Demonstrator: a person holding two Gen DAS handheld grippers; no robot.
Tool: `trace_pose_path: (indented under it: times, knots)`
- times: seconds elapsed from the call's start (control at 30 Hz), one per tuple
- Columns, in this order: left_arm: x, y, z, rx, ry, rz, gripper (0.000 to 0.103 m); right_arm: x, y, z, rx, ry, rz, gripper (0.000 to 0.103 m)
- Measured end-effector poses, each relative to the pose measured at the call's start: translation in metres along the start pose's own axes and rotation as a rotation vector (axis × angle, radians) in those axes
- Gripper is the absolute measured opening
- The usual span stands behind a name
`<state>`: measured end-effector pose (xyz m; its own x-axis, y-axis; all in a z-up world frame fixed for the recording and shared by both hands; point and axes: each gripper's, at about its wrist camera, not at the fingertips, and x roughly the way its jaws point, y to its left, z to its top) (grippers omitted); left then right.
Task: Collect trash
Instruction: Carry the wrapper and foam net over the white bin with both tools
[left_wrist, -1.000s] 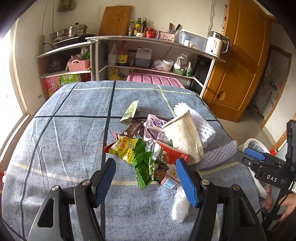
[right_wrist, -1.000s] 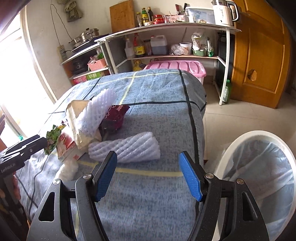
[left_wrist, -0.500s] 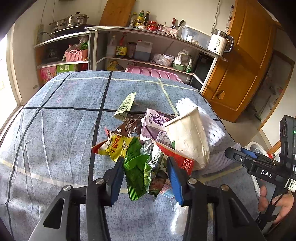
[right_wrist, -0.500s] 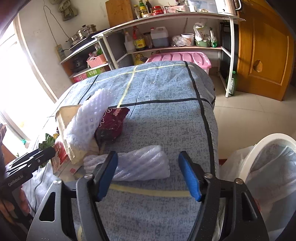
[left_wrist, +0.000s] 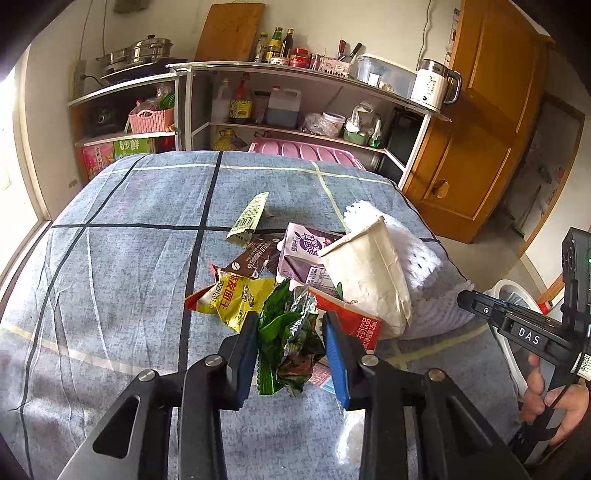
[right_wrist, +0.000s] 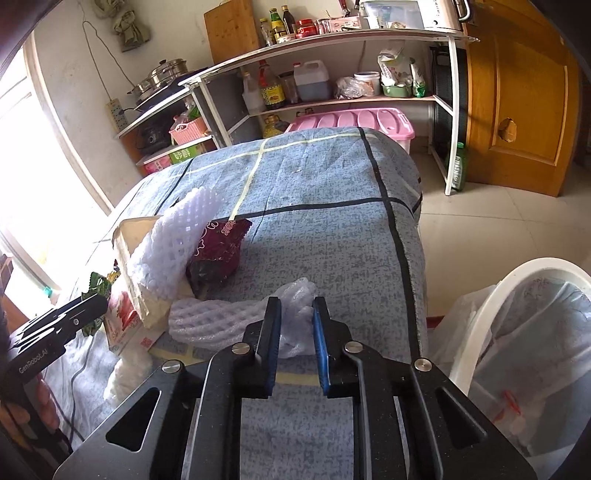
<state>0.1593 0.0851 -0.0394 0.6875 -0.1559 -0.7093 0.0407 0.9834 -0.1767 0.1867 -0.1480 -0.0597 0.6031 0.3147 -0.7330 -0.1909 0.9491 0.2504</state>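
A heap of trash lies on the blue checked tablecloth (left_wrist: 129, 258). My left gripper (left_wrist: 290, 317) is closing on a crumpled green wrapper (left_wrist: 280, 328), which fills the gap between its blue pads. Behind it lie a yellow wrapper (left_wrist: 236, 295), a red packet (left_wrist: 354, 321), a purple milk carton (left_wrist: 303, 251) and a paper bag (left_wrist: 369, 273). My right gripper (right_wrist: 296, 302) is closing on the end of a white foam net sleeve (right_wrist: 214, 321) and squeezes it. A second foam net (right_wrist: 173, 236) leans on the paper bag beside a dark red wrapper (right_wrist: 218, 247).
A white bin (right_wrist: 491, 295) lined with a plastic bag stands on the floor right of the table's edge. Behind the table are a metal shelf (left_wrist: 295, 70) with bottles and a kettle, a pink box lid (left_wrist: 306, 151) and a wooden door (left_wrist: 491, 129).
Both grippers went from wide open to nearly shut. The left one closed around the green wrapper, the right one pinched the end of the foam net sleeve.
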Motion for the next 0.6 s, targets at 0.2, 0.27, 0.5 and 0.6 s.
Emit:
trace_pose_path:
  times: [0.2, 0.27, 0.5, 0.6]
  knots:
    - [-0.005, -0.005, -0.002, 0.005, -0.006, -0.005, 0.033, -0.007, 0.000, -0.003, 0.006, -0.018, 0.023, 0.012]
    - [-0.008, -0.005, -0.003, 0.008, -0.010, -0.007, 0.032, -0.011, -0.002, -0.005, 0.016, -0.027, 0.029, 0.012]
    - [-0.018, -0.011, -0.004, 0.017, -0.022, -0.017, 0.032, -0.030, -0.013, -0.012, 0.063, -0.069, 0.055, 0.011]
    - [-0.023, -0.018, -0.003, 0.034, -0.030, -0.029, 0.032, -0.042, -0.016, -0.014, 0.077, -0.095, 0.059, 0.011]
